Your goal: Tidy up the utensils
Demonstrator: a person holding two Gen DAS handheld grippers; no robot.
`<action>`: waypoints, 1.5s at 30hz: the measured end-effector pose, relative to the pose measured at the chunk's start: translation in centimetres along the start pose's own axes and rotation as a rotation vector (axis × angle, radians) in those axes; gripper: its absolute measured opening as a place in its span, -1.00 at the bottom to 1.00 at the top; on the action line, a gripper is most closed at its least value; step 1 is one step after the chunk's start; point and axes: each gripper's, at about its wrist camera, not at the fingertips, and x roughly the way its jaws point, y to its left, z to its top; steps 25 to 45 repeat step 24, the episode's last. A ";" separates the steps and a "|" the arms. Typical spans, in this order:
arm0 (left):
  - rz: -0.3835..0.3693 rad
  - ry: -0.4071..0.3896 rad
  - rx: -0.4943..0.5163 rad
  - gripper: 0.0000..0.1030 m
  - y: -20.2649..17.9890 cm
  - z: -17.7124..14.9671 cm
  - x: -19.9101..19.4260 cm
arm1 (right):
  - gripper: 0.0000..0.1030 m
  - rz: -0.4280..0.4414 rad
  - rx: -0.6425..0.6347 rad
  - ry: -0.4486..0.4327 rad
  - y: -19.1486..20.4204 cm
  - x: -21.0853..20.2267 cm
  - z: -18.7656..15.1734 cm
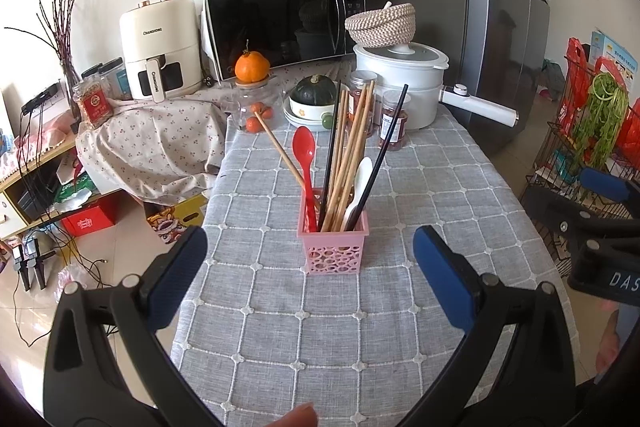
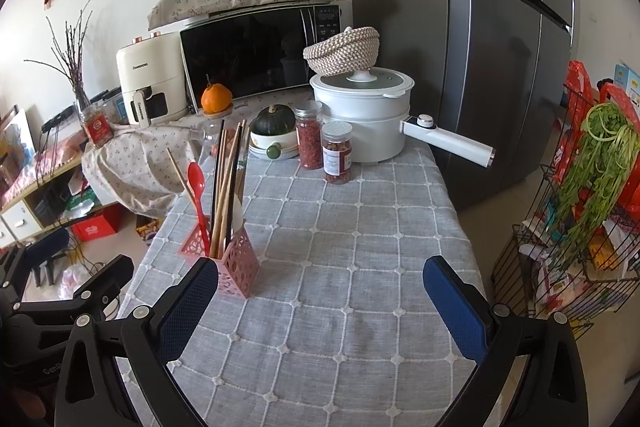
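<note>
Home kitchen: microwave [image 1: 280, 23], fridge [image 1: 500, 27], air fryer [image 1: 160, 47].

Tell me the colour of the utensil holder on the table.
The utensil holder is pink, with a cut-out circle pattern; the left wrist view shows it best.

Two fisheye views look forward along the fingers of the left claw [image 1: 310, 259] and right claw [image 2: 320, 291], both low over the near end of the desk [image 1: 420, 187] and facing the microwave [image 1: 280, 21] at its far end. The left view sits close, straight behind the pink utensil basket [image 1: 333, 245]. The right view stands just to the basket's right, so the basket [image 2: 236, 267] falls left of centre; both share basket, microwave and white pot [image 2: 364, 111].
</note>
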 end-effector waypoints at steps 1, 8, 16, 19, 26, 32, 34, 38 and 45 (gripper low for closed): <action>0.001 -0.001 0.000 0.99 -0.1 -0.1 0.0 | 1.00 0.000 0.000 0.000 -0.1 0.0 0.0; 0.005 -0.001 -0.001 0.99 0.0 -0.2 0.1 | 1.00 0.004 0.003 0.002 0.3 0.1 -0.1; 0.001 0.017 -0.012 0.99 0.2 -0.4 0.4 | 1.00 0.005 0.006 0.006 0.1 0.1 0.0; -0.007 0.024 -0.014 0.99 0.2 -0.4 0.4 | 1.00 0.006 0.009 0.010 0.2 0.2 -0.1; -0.006 0.032 -0.015 0.99 0.3 -0.5 0.7 | 1.00 0.008 0.014 0.018 0.2 0.2 -0.3; -0.006 0.032 -0.015 0.99 0.3 -0.5 0.7 | 1.00 0.008 0.014 0.018 0.2 0.2 -0.3; -0.006 0.032 -0.015 0.99 0.3 -0.5 0.7 | 1.00 0.008 0.014 0.018 0.2 0.2 -0.3; -0.006 0.032 -0.015 0.99 0.3 -0.5 0.7 | 1.00 0.008 0.014 0.018 0.2 0.2 -0.3; -0.006 0.032 -0.015 0.99 0.3 -0.5 0.7 | 1.00 0.008 0.014 0.018 0.2 0.2 -0.3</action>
